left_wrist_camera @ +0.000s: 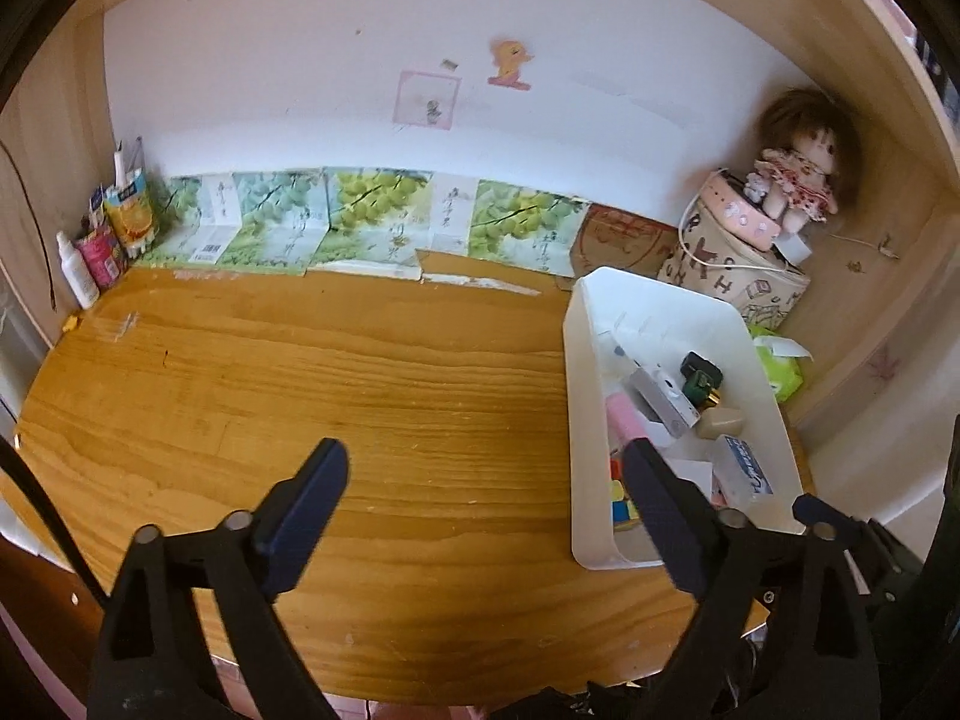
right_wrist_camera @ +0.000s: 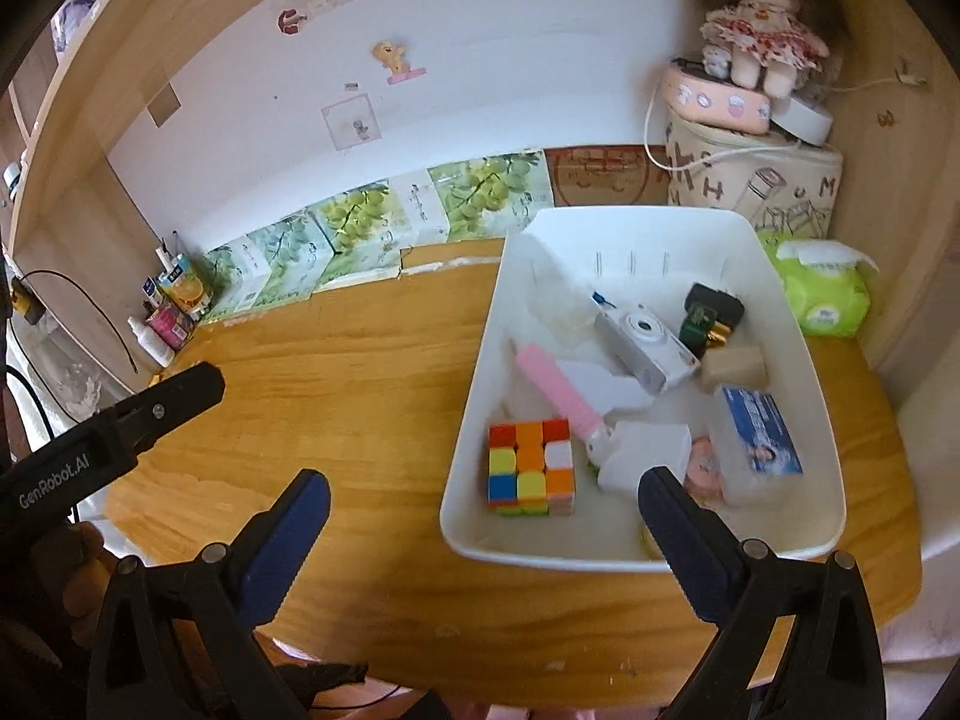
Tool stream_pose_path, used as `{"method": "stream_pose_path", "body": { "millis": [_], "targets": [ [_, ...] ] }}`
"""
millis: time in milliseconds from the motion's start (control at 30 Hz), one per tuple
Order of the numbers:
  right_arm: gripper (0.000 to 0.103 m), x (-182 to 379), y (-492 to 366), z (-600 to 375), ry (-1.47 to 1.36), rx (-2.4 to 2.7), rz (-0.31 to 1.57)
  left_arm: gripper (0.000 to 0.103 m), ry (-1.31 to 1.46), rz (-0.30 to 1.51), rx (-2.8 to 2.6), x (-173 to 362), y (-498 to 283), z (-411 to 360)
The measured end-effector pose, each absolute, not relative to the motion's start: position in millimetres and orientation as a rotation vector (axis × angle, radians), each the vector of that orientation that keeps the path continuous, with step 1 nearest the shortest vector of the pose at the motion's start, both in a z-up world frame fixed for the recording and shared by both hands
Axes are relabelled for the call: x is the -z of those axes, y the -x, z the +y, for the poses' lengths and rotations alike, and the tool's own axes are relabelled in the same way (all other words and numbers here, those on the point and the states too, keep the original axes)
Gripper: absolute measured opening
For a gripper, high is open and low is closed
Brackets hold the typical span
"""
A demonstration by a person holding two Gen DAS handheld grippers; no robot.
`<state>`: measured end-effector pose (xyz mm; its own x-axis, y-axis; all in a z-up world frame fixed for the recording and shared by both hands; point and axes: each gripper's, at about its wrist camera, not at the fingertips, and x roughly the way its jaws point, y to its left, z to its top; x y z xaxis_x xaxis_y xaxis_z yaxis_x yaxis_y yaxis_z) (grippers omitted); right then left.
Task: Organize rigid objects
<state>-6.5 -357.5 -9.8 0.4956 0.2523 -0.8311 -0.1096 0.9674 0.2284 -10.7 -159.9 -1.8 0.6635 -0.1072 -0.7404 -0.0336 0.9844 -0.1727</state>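
Note:
A white bin (right_wrist_camera: 630,216) stands on the right part of the wooden table (right_wrist_camera: 360,372). Inside lie a colour cube (right_wrist_camera: 528,468), a pink stick (right_wrist_camera: 555,390), a white camera (right_wrist_camera: 645,342), a dark bottle (right_wrist_camera: 711,315), a beige block (right_wrist_camera: 735,366) and a blue-labelled clear box (right_wrist_camera: 759,438). My right gripper (right_wrist_camera: 483,489) hangs open above the bin's near left corner, holding nothing. My left gripper (left_wrist_camera: 480,462) is open over bare table, just left of the bin (left_wrist_camera: 579,360), with nothing between its fingers. It also shows in the right wrist view as a black arm (right_wrist_camera: 174,396).
A doll (right_wrist_camera: 759,30) sits on a patterned bag (right_wrist_camera: 750,180) behind the bin, with a green wipes pack (right_wrist_camera: 825,294) beside it. Small bottles and packets (left_wrist_camera: 108,240) crowd the rear left corner. Grape-print cartons (left_wrist_camera: 360,216) line the wall. Wooden panels close both sides.

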Motion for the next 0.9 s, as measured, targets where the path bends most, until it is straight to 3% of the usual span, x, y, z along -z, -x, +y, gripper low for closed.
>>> {"method": "stream_pose_path", "body": {
  "millis": [133, 900],
  "targets": [
    [0.103, 0.0, 10.3, -359.3, -0.122, -0.187, 1.02, 0.102, 0.165, 0.82, 0.045, -6.5, 15.8, -160.6],
    [0.103, -11.5, 26.5, -352.0, -0.084, -0.174, 0.953, 0.102, 0.152, 0.71, 0.031, -19.1, 38.4, -163.6]
  ]
}}
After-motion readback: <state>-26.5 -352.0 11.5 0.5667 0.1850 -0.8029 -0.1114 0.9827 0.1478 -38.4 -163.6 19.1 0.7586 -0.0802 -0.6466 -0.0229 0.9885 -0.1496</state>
